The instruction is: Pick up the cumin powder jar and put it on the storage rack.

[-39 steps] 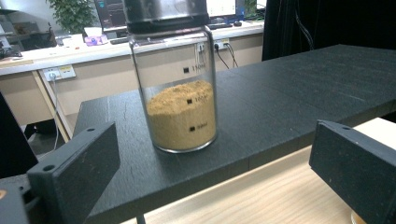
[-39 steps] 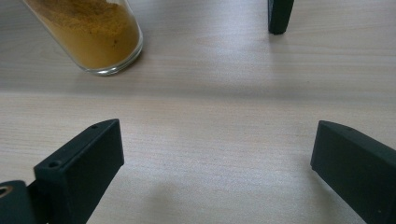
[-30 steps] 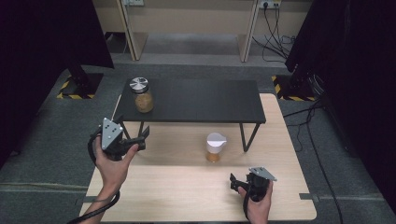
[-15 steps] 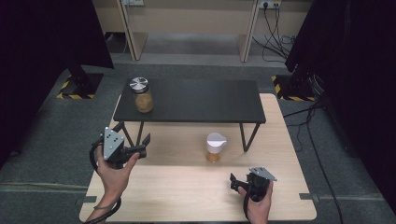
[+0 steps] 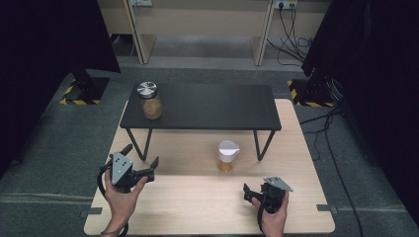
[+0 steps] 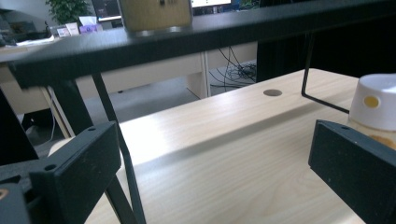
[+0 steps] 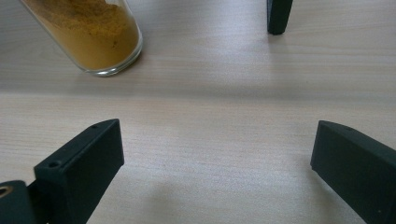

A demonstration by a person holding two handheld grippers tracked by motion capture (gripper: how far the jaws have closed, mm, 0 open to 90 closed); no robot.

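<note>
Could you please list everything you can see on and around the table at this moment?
Wooden table: one, light wood, under everything else.
Black shelf: one, black top on thin black legs, standing on the far half of the wooden table.
Metal-lidded jar: one, clear glass with brown contents and a silver lid, on the black shelf at its left end.
White-capped jar: one, clear glass with orange-brown powder and a white cap, on the wooden table in front of the black shelf.
Cables: several, black, on the floor at far right.
Left gripper: one, black, jaws open, near left.
Right gripper: one, black, jaws open, near right.
</note>
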